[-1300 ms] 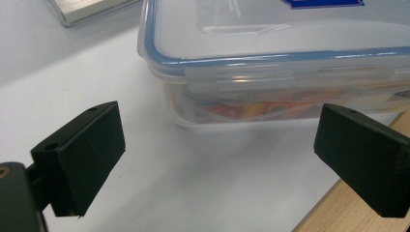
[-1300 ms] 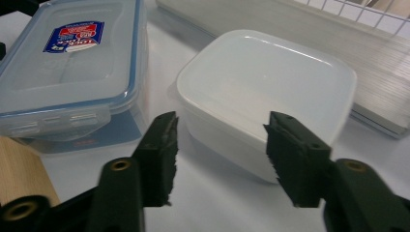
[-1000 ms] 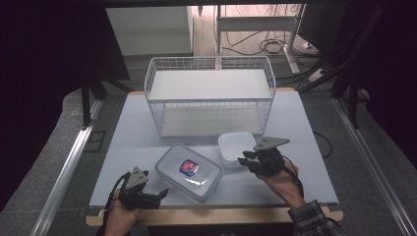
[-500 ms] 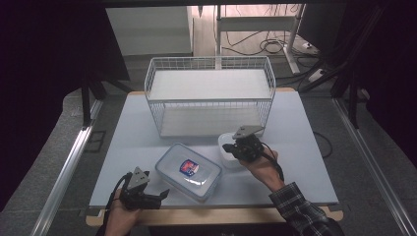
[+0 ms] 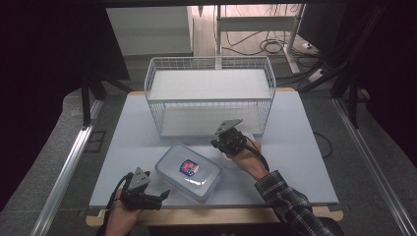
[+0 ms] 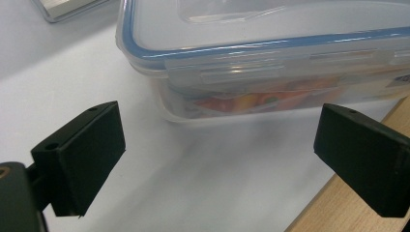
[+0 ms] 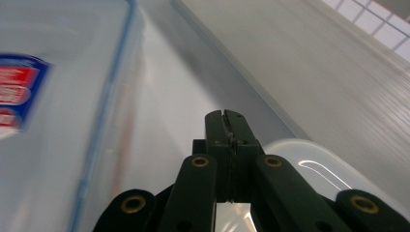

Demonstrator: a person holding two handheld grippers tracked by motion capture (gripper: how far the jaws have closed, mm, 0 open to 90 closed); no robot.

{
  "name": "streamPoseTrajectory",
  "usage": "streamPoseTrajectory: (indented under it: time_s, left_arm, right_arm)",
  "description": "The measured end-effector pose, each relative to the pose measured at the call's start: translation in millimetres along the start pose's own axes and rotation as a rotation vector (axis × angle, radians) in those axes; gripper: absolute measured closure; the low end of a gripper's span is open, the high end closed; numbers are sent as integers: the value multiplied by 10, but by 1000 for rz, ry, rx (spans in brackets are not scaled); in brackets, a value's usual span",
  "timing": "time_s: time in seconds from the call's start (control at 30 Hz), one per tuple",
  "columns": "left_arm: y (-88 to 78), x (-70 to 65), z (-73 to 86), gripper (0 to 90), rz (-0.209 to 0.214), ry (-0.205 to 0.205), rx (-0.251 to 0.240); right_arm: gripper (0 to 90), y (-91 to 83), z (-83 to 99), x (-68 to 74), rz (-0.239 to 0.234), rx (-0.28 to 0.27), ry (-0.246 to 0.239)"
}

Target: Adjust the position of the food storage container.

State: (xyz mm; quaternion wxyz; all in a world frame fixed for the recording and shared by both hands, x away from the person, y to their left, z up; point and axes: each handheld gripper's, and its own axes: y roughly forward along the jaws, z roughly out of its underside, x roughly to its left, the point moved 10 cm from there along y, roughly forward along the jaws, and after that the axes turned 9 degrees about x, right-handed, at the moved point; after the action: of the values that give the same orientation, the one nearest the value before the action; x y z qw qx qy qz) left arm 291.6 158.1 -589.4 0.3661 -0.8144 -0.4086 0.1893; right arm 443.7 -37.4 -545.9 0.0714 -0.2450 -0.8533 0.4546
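Note:
A clear lidded box (image 5: 189, 171) with a blue seal and a red-and-blue label lies at the table's front middle. My left gripper (image 5: 161, 196) rests by the front edge just left of it. In the left gripper view it (image 6: 220, 145) stands wide open, and the box (image 6: 270, 58) is just ahead with nothing between the jaws. My right gripper (image 5: 221, 143) hovers over a small white tub (image 5: 252, 138) to the right of the box, hiding most of it. In the right gripper view it (image 7: 227, 125) is shut and empty, the tub's rim (image 7: 309, 159) below it and the box (image 7: 48, 96) to the left.
A white wire basket (image 5: 209, 98) stands at the back middle, close behind the right gripper. The table's wooden front edge (image 6: 348, 212) runs right under the left gripper. The white tabletop (image 5: 305, 147) spreads out to the right of the tub.
My right gripper has swung left and away from me, from the tub's right side to above it, nearer the lidded box. The left gripper has stayed put.

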Motion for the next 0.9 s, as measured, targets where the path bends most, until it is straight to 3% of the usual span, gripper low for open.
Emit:
streamPoseTrajectory:
  time_s: [0.07,0.17,0.43,0.9]
  left_arm:
    - [1,0,0,38,1,0,0]
    - [5,-1,2,38,0,1,2]
    - [12,-9,5,38,-1,9,9]
    - [34,-15,16,38,-1,10,25]
  right_arm:
    - [895,11,13,-50,-12,-5,25]
    - [896,2,29,-87,8,-1,25]
    - [895,-108,196,-314,56,4,89]
    - [895,-467,725,-665,161,-3,173]
